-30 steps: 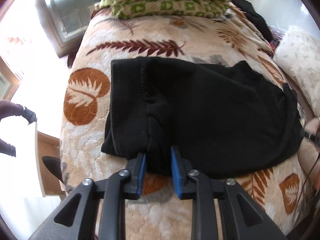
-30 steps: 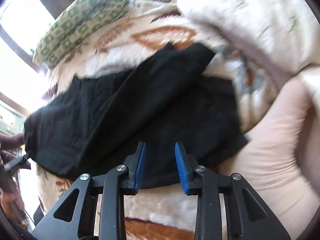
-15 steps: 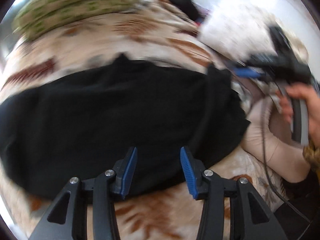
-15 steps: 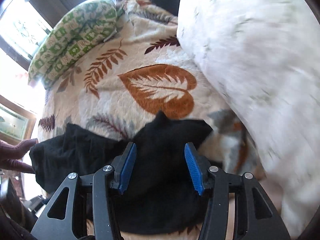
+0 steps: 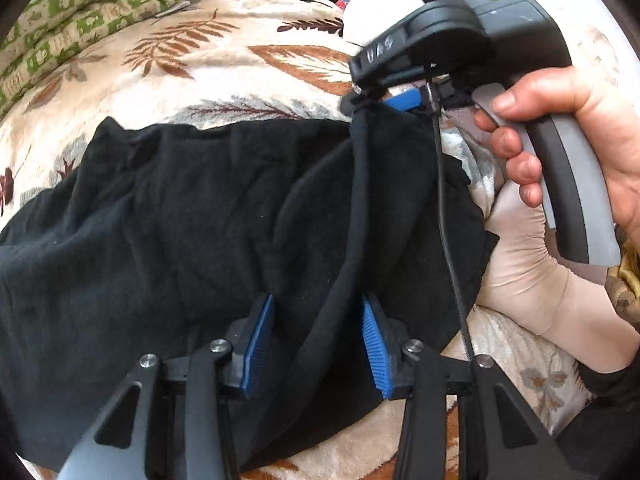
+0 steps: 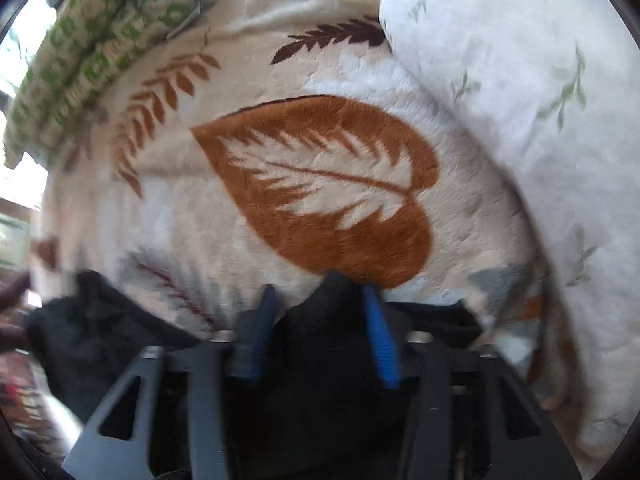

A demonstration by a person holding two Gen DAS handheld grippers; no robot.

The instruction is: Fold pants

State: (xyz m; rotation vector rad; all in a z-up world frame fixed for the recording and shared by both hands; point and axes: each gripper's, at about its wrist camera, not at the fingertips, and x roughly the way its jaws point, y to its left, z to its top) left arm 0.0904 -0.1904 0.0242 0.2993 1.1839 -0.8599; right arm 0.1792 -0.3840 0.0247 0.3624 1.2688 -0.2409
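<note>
Black pants point(image 5: 180, 220) lie spread across a cream blanket with brown leaves point(image 5: 240, 68). My left gripper point(image 5: 318, 336) is open, its blue pads on either side of the pants' near hem. My right gripper point(image 5: 384, 102), held in a bare hand, sits at the pants' far right corner, which is lifted into a ridge. In the right wrist view the right gripper point(image 6: 322, 320) has a peak of black cloth point(image 6: 332, 308) between its blue pads; the pads stand apart and the frame is blurred.
A green patterned folded quilt point(image 5: 80, 12) lies at the far left of the bed. A white pillow with a leaf print point(image 6: 540, 120) lies on the right. A cable point(image 5: 444, 200) hangs from the right gripper over the pants.
My left gripper let go of the pants' left end, swung right and opened wider. My right gripper moved to the pants' far corner and lifted the cloth there.
</note>
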